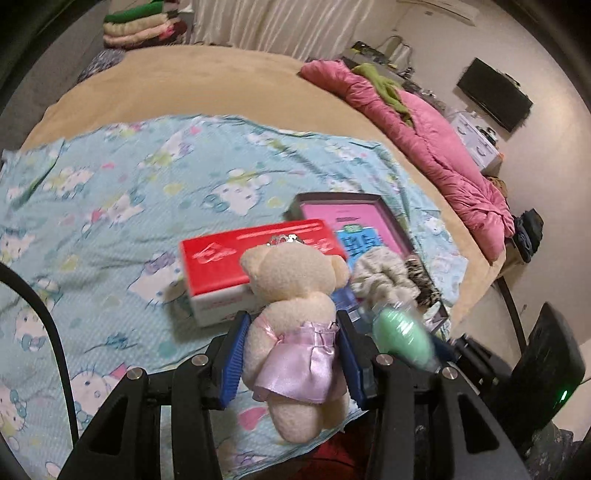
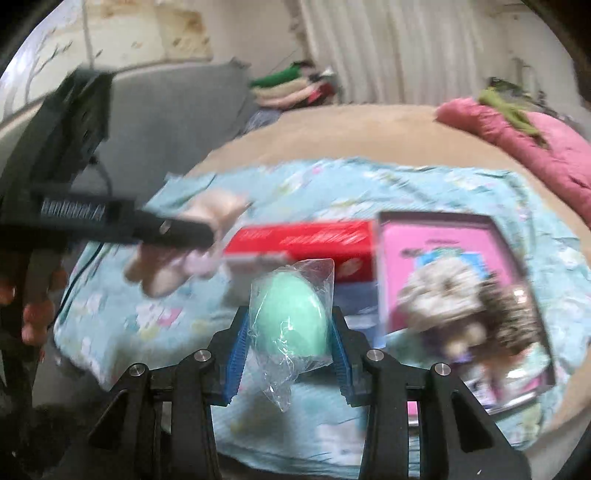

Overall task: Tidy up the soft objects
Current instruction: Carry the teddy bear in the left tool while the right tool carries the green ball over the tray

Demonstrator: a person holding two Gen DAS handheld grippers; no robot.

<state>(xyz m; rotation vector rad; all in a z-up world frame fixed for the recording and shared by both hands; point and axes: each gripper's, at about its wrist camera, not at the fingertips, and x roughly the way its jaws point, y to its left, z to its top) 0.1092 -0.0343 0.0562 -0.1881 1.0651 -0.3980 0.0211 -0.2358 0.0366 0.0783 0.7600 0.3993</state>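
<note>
My left gripper (image 1: 291,332) is shut on a cream teddy bear (image 1: 291,295) in a lilac satin dress, held above the blue cartoon-print blanket (image 1: 110,206). My right gripper (image 2: 290,325) is shut on a mint-green sponge egg (image 2: 290,317) in clear plastic wrap; it also shows in the left wrist view (image 1: 402,334), just right of the bear. The left gripper and bear appear blurred in the right wrist view (image 2: 173,254). A pink-lined open box (image 2: 443,243) holds fluffy scrunchies (image 2: 454,295). A red and white box (image 1: 255,254) lies beside it.
The blanket lies on a tan bed (image 1: 221,81). A pink quilt (image 1: 436,133) with a green cloth runs along the bed's right side. Folded clothes (image 1: 144,26) are stacked at the far end. A black screen (image 1: 495,94) hangs on the wall.
</note>
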